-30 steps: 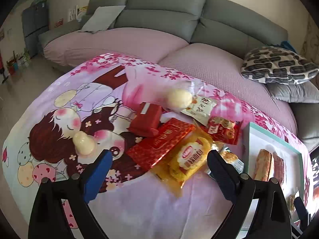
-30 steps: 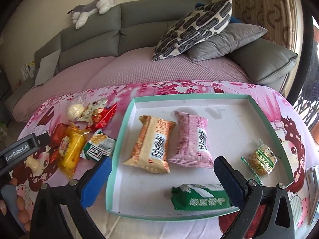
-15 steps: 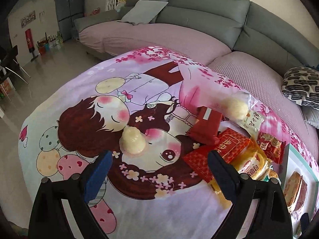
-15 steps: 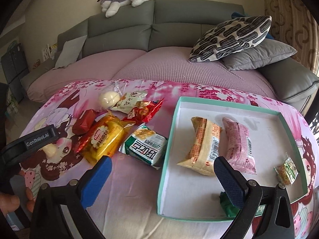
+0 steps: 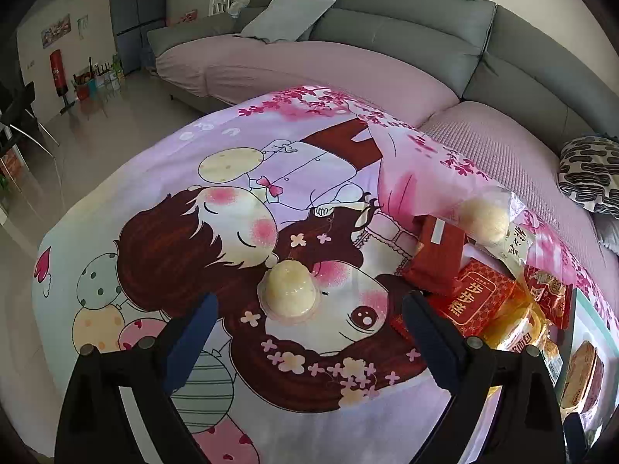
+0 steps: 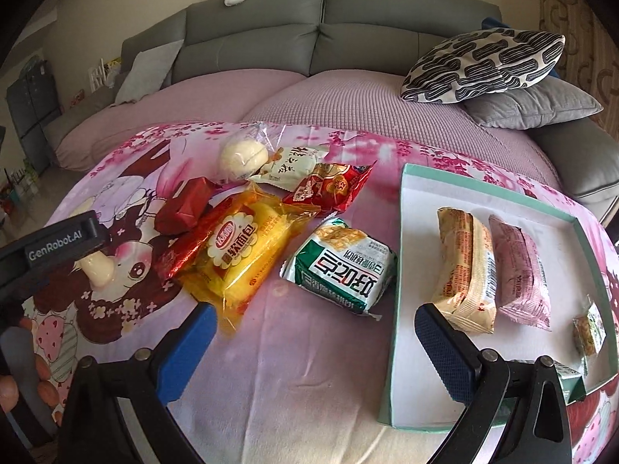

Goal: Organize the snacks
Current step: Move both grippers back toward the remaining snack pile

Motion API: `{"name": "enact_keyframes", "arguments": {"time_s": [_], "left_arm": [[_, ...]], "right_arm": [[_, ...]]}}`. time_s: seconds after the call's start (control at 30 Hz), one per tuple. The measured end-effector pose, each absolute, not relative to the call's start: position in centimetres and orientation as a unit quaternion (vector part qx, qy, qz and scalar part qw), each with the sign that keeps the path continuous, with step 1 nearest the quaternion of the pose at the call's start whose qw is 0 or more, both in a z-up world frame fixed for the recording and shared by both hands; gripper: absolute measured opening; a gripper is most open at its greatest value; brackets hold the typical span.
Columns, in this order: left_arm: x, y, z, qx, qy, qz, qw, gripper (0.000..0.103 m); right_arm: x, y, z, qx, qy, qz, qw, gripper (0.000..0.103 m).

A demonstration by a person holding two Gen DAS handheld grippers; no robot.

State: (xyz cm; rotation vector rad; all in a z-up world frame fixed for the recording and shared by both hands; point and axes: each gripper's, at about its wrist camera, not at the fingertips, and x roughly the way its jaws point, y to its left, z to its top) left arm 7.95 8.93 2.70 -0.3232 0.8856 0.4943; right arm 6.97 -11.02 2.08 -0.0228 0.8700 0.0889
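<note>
My left gripper is open, just short of a pale jelly cup on the cartoon cloth; the cup lies between the fingertips' line and beyond. My right gripper is open and empty above the cloth, in front of a green-white packet. A yellow bread bag, a red wrapped bar, a red crinkly packet and a round bun in clear wrap lie in a pile to the left. The teal-rimmed tray holds a tan packet, a pink packet and small green ones.
The cloth covers a table in front of a grey sofa with a patterned cushion. The left gripper's body shows at the left of the right wrist view. Bare floor lies beyond the table's left edge.
My left gripper has swung left from the snack pile and now faces the jelly cup. My right gripper has swung left from over the tray toward the green-white packet.
</note>
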Motion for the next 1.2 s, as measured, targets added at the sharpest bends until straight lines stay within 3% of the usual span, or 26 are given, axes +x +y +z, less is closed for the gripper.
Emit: {"name": "enact_keyframes", "arguments": {"time_s": [1.0, 1.1, 1.13, 1.2], "left_arm": [[10.2, 14.3, 0.0, -0.151, 0.481, 0.124, 0.854, 0.096], [10.3, 14.3, -0.5, -0.153, 0.490, 0.114, 0.850, 0.086], [10.3, 14.4, -0.7, -0.159, 0.494, 0.108, 0.848, 0.078], [10.4, 14.5, -1.1, -0.162, 0.500, 0.106, 0.844, 0.075]], "right_arm": [[7.9, -9.3, 3.3, 0.027, 0.378, 0.010, 0.925, 0.102], [8.3, -9.0, 3.1, 0.029, 0.383, 0.008, 0.923, 0.089], [8.5, -8.8, 3.0, 0.028, 0.387, 0.008, 0.922, 0.087], [8.9, -8.3, 2.8, 0.028, 0.393, 0.014, 0.919, 0.083]]}}
